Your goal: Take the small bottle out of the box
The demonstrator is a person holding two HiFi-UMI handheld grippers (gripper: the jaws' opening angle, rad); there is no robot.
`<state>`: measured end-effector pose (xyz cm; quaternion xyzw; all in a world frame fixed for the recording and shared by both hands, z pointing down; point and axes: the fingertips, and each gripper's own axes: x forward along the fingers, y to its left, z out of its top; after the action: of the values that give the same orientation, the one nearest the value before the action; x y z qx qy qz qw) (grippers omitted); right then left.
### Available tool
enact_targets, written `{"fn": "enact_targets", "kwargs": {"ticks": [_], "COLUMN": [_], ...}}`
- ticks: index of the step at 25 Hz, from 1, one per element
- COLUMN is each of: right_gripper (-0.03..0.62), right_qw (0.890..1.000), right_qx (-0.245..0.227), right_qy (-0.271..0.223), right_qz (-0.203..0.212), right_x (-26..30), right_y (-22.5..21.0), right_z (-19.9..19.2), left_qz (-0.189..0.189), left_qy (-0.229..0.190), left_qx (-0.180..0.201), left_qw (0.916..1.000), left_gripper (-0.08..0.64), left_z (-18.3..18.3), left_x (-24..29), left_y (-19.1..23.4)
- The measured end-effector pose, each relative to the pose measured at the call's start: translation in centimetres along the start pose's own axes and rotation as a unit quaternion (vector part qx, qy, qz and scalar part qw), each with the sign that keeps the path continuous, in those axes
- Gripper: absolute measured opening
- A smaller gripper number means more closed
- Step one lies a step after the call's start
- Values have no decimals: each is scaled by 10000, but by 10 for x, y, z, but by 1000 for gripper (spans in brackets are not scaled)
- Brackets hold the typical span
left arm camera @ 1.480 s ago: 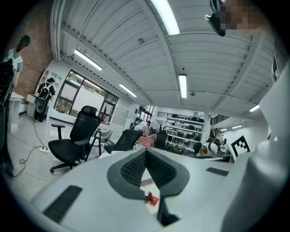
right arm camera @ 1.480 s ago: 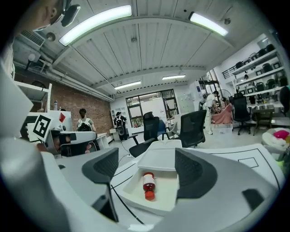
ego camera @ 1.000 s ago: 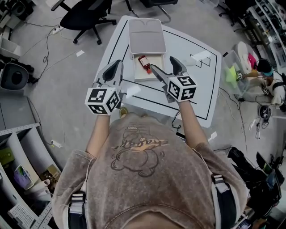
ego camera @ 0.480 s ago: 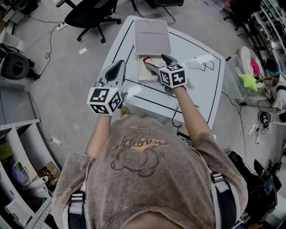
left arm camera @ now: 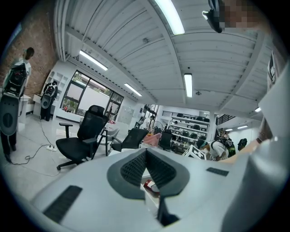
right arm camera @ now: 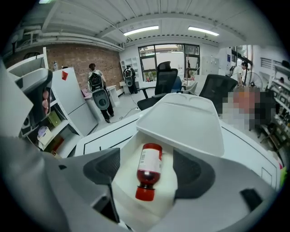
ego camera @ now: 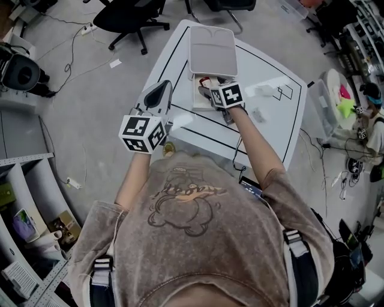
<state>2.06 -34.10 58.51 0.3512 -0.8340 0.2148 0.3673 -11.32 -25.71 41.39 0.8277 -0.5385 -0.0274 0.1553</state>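
Observation:
A small red bottle [right arm camera: 148, 174] with a white label and red cap lies on its side in the open white box [right arm camera: 121, 188]; only a sliver of the bottle [ego camera: 205, 81] shows in the head view. My right gripper [right arm camera: 148, 171] reaches into the box, one pad on each side of the bottle. Its jaws are closing and the pads are still apart from the bottle. In the head view the right gripper [ego camera: 210, 91] hangs over the box [ego camera: 197, 102]. My left gripper [ego camera: 157, 95] hovers shut and empty at the table's left edge; the left gripper [left arm camera: 146, 156] points toward the bottle [left arm camera: 151, 186].
The box's lid [ego camera: 213, 51] stands open at the far side on the white table [ego camera: 270, 129] with black lines. A small white object [ego camera: 258, 113] lies to the right. Office chairs [ego camera: 129, 15] stand beyond; a person [ego camera: 373, 117] crouches at far right by bins.
My right gripper has moved forward from near the table's front to the box and now straddles the bottle. The left gripper has stayed about where it was.

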Motion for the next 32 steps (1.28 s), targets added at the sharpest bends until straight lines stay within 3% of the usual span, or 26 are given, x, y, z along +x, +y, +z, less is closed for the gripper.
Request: {"fn": "enact_targets", "kwargs": {"ticks": [16, 25, 32], "right_gripper": [305, 299, 250], "right_qw": [9912, 9882, 9884], "right_qx": [-307, -257, -215], "right_qy": [1285, 1505, 1493], "right_qz": [-100, -82, -161], "right_x": [47, 51, 49], "right_y": [-6, -9, -11], "right_z": [-36, -39, -39], "left_qz": [-41, -4, -1], "left_qy": [92, 141, 158], "left_qx": [-83, -202, -275], "left_qw": [9999, 9997, 9995], "left_gripper": [2, 2, 2], "left_z": [1, -4, -6], "left_x": [4, 3, 4], "left_y": [14, 21, 19]}}
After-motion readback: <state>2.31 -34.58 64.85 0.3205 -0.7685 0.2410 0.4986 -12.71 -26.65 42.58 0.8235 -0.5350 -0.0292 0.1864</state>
